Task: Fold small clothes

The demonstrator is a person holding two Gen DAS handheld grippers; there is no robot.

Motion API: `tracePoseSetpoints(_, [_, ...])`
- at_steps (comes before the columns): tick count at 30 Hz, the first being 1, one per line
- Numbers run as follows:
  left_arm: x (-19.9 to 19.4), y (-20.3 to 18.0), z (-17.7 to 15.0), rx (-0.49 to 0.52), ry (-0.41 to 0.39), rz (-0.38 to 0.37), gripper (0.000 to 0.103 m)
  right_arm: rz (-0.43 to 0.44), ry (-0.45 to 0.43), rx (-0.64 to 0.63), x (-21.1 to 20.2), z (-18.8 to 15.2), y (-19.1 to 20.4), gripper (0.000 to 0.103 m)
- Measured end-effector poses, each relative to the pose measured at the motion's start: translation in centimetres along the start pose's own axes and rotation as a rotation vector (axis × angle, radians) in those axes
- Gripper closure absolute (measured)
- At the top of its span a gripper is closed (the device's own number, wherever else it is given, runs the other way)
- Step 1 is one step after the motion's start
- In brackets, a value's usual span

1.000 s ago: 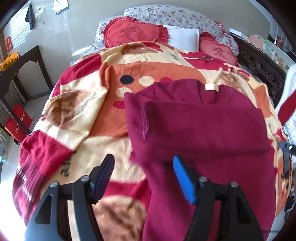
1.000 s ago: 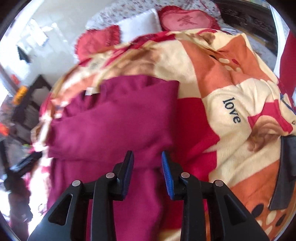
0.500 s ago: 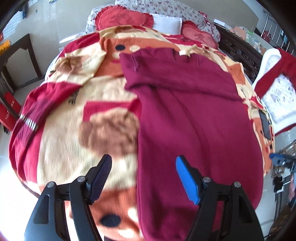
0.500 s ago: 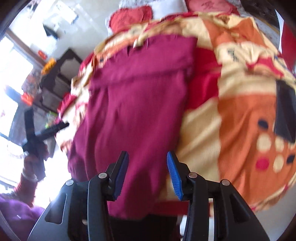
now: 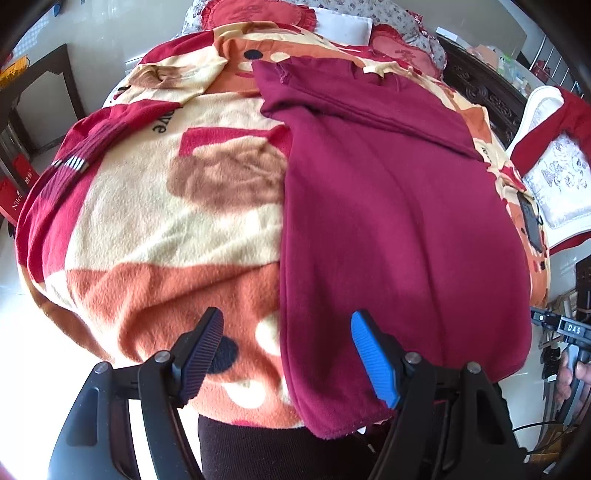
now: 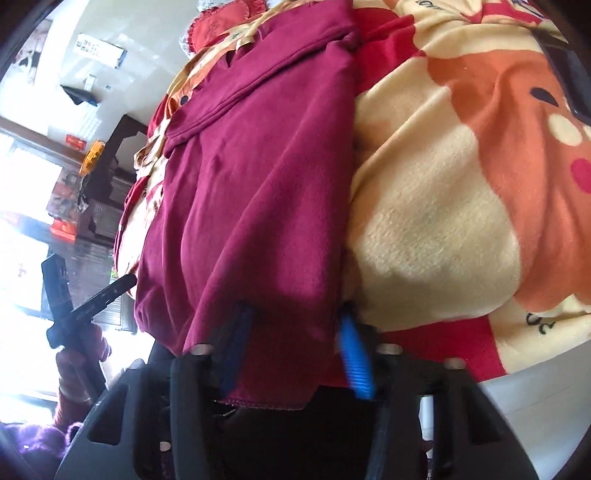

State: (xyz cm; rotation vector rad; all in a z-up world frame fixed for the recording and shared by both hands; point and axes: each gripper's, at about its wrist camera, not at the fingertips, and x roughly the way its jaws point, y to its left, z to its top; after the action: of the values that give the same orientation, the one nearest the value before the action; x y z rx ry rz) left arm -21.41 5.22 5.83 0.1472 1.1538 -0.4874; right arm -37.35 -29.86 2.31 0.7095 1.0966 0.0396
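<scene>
The garment [image 5: 399, 221], a maroon knit top, is lying lengthwise on the blanket [image 5: 166, 229] along the bed's right half, collar toward the pillows [image 5: 343, 26] and hem [image 5: 343, 424] hanging over the bed's near edge. Its sleeves are lying folded across the chest as a band near the collar, so the fold appears partly done; the bottom-to-top fold is judged the next step.

The left gripper [image 5: 286, 354] is hovering above the near edge with its jaws spread wide, holding nothing; its blue pad is sitting over the garment's left hem corner, the dark pad over bare blanket. The right gripper [image 6: 291, 347] is sitting at the right hem corner with its jaws apart and the cloth draped between and over the fingers; the frame is blurred there, but no clamping is evident.

Risks, as judged:
- The hem is overhanging the edge, so a shallow bite could be taking one layer only, leaving the back layer dragging.
- The two grippers are not equally placed on the hem; uneven lifting would be skewing the fold.
- The plush blanket may be catching in the left gripper, since one pad is over it.
- A quick lift could be disturbing the folded sleeves.
</scene>
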Motion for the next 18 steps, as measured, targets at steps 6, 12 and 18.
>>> tracePoseSetpoints(6, [-0.5, 0.1, -1.1, -0.013, 0.014, -0.035, 0.027, -0.084, -0.066, -0.049, -3.4, -0.7, -1.0, 0.103])
tracePoseSetpoints(12, [-0.1, -0.5, -1.5, -0.003, 0.041, -0.059, 0.028, -0.024, -0.043, -0.045, -2.8, -0.6, -1.3, 0.094])
tracePoseSetpoints(18, [1.0, -1.2, -1.5, 0.009, 0.068, -0.063, 0.028, 0.029, -0.006, -0.008, -2.2, -1.0, -2.4, 0.079])
